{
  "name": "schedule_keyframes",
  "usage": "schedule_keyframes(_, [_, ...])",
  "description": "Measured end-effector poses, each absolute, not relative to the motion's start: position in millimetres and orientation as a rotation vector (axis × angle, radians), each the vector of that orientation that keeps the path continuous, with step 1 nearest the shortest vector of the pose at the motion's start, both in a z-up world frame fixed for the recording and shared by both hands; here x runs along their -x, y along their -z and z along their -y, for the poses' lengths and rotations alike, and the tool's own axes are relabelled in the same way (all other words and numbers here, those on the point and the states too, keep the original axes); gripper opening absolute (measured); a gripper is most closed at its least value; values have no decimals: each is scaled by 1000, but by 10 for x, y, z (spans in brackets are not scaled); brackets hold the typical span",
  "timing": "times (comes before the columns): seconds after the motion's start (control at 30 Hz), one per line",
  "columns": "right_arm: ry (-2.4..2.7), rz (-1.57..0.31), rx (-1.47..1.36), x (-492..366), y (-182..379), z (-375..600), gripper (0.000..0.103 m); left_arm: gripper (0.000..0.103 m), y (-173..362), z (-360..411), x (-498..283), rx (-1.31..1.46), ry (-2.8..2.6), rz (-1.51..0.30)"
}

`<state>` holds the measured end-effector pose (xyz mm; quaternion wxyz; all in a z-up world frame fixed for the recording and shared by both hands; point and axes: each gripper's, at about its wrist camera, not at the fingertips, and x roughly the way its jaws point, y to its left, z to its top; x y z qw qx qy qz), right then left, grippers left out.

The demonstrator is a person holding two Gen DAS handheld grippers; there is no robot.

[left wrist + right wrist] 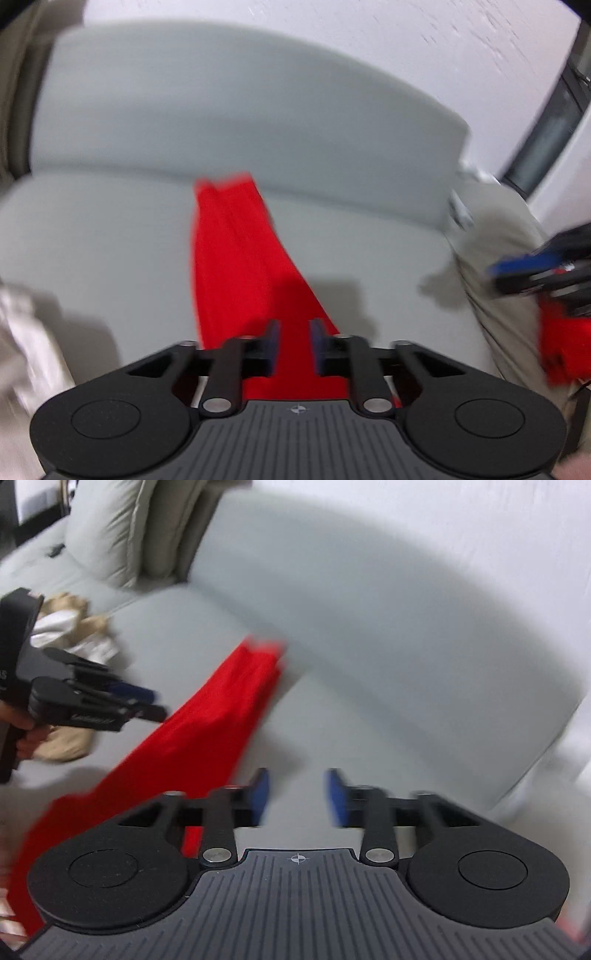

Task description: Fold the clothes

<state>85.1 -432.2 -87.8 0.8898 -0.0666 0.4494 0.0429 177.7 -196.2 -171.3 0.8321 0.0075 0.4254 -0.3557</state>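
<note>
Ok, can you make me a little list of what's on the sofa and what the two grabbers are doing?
place: grey sofa
red cloth: long and narrow, stretched across the seat toward the backrest
other clothes: beige and white pile on the seat
left gripper: fingers slightly apart, red showing in the gap
right gripper: fingers apart, nothing between them
picture: blurry

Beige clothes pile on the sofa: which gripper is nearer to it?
Left. The left gripper hovers just beside the beige clothes pile; the right gripper sits beyond the red garment.
</note>
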Motion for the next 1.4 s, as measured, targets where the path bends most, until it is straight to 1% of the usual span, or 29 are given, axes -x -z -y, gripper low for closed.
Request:
schedule_keyframes(0.07, [-86,-952,39,-817,1228,4219,7,6,1804,1960,-1719,-41,742,-912])
schedule_keyframes(0.13, [-128,-930,-169,-899,1588,4059,7,2,1994,1959,-1726,-89,706,-922])
schedule_keyframes(0.2, [-170,-948,-238,-981,1839,3915,7,2,2227,1987,-1794,-124,679,-982])
schedule_keyframes(0.23, [-185,-960,-231,-1014,1919,3849,8,5,2323,1993,-1837,-127,667,-1003])
schedule_keyframes(0.27, [-187,-973,-215,-1045,2007,3789,9,5,2346,1997,-1838,-123,661,-1009])
schedule_keyframes(0.33, [-166,-1010,-157,-1097,2197,3734,6,4,2257,1963,-1848,-111,619,-1000])
schedule_keyframes(0.37, [-142,-1016,-131,-1106,2250,3740,5,4,2184,1926,-1857,-125,579,-958])
schedule_keyframes(0.4, [-81,-1001,-112,-1084,2217,3823,1,4,2099,1882,-1866,-150,532,-897])
schedule_keyframes(0.47, [56,-960,-92,-1017,2099,4056,9,4,1931,1792,-1882,-198,436,-775])
schedule_keyframes(0.5, [94,-939,-93,-997,2050,4149,9,4,1884,1765,-1923,-178,423,-743])
schedule_keyframes(0.63, [78,-887,-112,-1037,1974,4239,12,5,1849,1909,-2180,-116,471,-721])
schedule_keyframes(0.8, [56,-792,-129,-1276,2012,4223,12,5,1993,2157,-2466,-111,494,-731])
schedule_keyframes(0.87, [59,-773,-144,-1380,2040,4290,4,5,2053,2183,-2565,-105,491,-731])
schedule_keyframes(1.07, [-115,-682,-282,-1937,2131,4250,3,3,2242,2263,-2837,16,565,-780])
schedule_keyframes(1.13, [-176,-692,-285,-2143,2188,4181,3,3,2334,2315,-2905,12,570,-812])
schedule_keyframes(1.23, [-148,-770,-212,-2421,2335,4089,3,4,2477,2331,-2955,-52,465,-907])
schedule_keyframes(1.27, [-113,-781,-189,-2439,2355,4106,0,4,2479,2258,-2973,0,449,-917])
schedule_keyframes(1.3, [-68,-788,-194,-2476,2382,4188,0,4,2422,2205,-2971,43,446,-901])
schedule_keyframes(1.33, [-68,-779,-257,-2475,2371,4291,1,4,2336,2186,-2955,66,453,-868])
schedule_keyframes(1.37, [-63,-769,-261,-2464,2348,4313,18,4,2285,2177,-2942,75,460,-847])
schedule_keyframes(1.4, [-52,-741,-232,-2459,2279,4330,27,4,2198,2183,-2909,83,485,-801])
